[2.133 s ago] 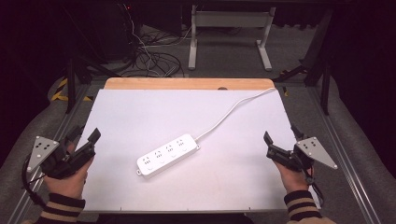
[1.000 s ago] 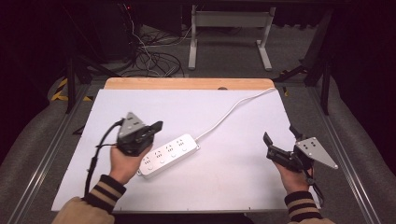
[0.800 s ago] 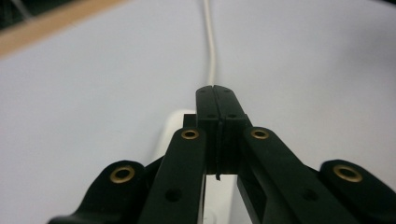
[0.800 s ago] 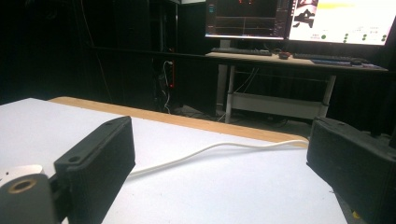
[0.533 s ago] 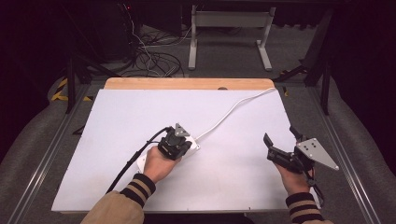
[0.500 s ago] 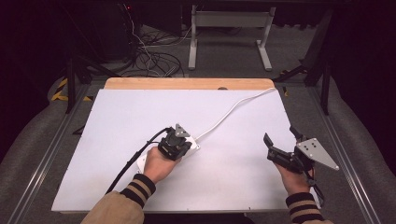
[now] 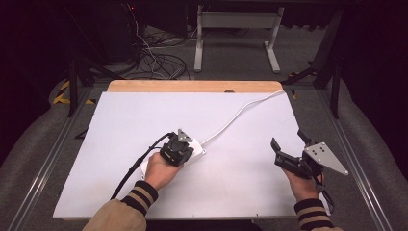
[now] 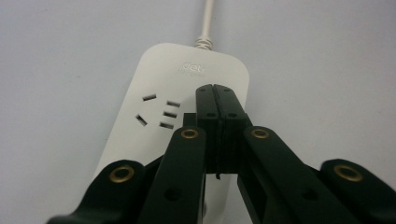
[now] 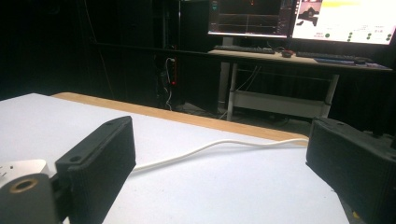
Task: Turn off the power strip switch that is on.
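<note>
A white power strip [image 8: 187, 65] lies near the middle of the white table, mostly covered by my left hand in the high view [image 7: 197, 147]. Its white cord [image 7: 235, 115] runs off to the far right corner. My left gripper [image 8: 215, 91] is shut with nothing between its jaws, and its tips sit low over the strip's cord end, beside a socket. In the high view the left gripper [image 7: 177, 148] is on top of the strip. My right gripper [image 7: 287, 140] stands open and empty near the table's right edge. From the right gripper [image 9: 224, 156], the cord [image 9: 210, 147] and a corner of the strip [image 9: 18, 168] lie ahead.
The white tabletop [image 7: 120, 125] ends in a wooden strip [image 7: 192, 86] at the back. Metal rails [image 7: 48, 159] run along both sides. Cables [image 7: 154, 62] lie on the floor behind, and a desk with monitors [image 9: 299, 18] stands beyond the table.
My left gripper has come from the table's left edge to the middle and settled onto the power strip. The right gripper has stayed where it was, open.
</note>
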The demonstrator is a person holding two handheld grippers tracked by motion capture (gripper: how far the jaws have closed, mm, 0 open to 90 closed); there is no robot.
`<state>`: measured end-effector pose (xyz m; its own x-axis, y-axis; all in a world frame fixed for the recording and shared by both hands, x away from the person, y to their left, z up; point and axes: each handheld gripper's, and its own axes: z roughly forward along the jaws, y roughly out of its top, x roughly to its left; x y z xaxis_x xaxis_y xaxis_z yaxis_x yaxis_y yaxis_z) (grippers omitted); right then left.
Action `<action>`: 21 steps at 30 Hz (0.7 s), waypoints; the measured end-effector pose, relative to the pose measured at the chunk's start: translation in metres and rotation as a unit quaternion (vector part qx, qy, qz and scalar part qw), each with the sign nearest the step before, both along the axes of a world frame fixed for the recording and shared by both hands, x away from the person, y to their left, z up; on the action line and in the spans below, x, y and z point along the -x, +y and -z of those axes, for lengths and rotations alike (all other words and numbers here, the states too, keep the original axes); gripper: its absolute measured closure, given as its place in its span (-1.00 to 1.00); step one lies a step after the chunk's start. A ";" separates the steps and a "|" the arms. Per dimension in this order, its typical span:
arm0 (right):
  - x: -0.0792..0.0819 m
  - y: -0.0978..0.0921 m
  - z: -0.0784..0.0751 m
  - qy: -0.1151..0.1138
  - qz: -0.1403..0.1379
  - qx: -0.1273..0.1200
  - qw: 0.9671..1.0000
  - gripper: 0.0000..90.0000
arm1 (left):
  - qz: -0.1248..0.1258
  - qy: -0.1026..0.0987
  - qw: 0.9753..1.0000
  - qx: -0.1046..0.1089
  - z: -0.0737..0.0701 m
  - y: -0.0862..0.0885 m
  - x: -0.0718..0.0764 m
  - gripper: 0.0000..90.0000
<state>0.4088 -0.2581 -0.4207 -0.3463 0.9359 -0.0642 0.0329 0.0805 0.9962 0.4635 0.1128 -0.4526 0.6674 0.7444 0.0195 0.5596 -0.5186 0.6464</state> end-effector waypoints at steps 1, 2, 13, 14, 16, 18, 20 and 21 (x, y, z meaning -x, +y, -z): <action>0.000 0.000 0.000 0.000 0.001 0.001 1.000 -0.81 | 0.001 0.001 1.000 0.002 0.000 0.000 0.000 1.00; 0.000 0.000 0.000 0.001 0.001 0.000 1.000 -0.81 | 0.003 0.000 1.000 0.004 0.001 -0.001 0.000 1.00; 0.002 0.001 -0.001 0.000 0.001 0.001 1.000 -0.81 | 0.007 -0.013 1.000 -0.002 0.004 -0.002 0.003 1.00; 0.002 0.001 -0.001 -0.001 0.001 0.001 1.000 -0.80 | 0.007 -0.017 1.000 -0.007 0.004 -0.002 0.004 1.00; 0.002 0.001 -0.001 -0.002 0.000 0.001 1.000 -0.81 | 0.006 -0.019 1.000 -0.008 0.004 -0.003 0.004 1.00; 0.003 0.001 -0.001 -0.002 0.001 0.001 1.000 -0.80 | 0.007 -0.026 1.000 -0.012 0.005 -0.004 0.005 1.00; 0.004 0.001 -0.001 -0.002 0.002 0.001 1.000 -0.80 | 0.008 -0.016 1.000 -0.003 0.005 -0.002 0.003 1.00; 0.004 0.001 -0.001 -0.002 0.001 0.002 1.000 -0.81 | 0.008 -0.016 1.000 -0.003 0.005 -0.002 0.003 1.00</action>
<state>0.4053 -0.2572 -0.4194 -0.3442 0.9363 -0.0697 0.0282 0.0845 0.9960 0.4604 0.1110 -0.4572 0.6780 0.7336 0.0465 0.5298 -0.5316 0.6608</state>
